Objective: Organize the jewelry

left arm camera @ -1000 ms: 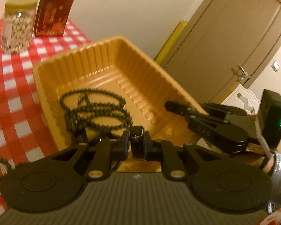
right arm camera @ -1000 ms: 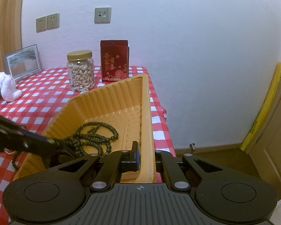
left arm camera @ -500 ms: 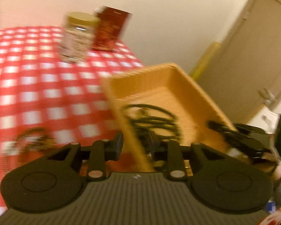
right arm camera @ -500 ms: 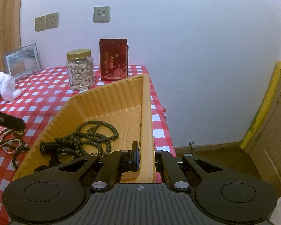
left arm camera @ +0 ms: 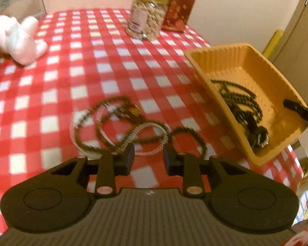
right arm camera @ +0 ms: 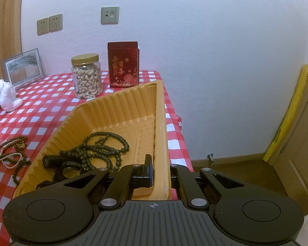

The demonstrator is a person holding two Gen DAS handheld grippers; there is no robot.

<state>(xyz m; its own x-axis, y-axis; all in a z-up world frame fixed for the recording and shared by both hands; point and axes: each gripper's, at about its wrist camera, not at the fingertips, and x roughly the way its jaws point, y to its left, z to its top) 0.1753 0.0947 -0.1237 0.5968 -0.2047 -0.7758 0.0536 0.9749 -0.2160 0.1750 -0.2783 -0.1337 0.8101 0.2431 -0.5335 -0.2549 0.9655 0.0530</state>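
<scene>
Inside the yellow tray [right arm camera: 121, 110], at 9 o'clock, lie dark beads [right arm camera: 104, 147]. Right tool [right arm camera: 161, 171] clamps the tray's wall. Left tool [left arm camera: 148, 153], narrowly parted and empty, overhangs blurred necklaces [left arm camera: 121, 127] on the counter [left arm camera: 82, 61].

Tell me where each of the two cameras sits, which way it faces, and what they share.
Left wrist: on the left gripper, looking down at tangled necklaces on the checked cloth; its open fingers show.
Right wrist: on the right gripper, facing the wall, fingers shut on the yellow tray wall.
Shared: tray, dark beads, nut jar, red box.
</scene>
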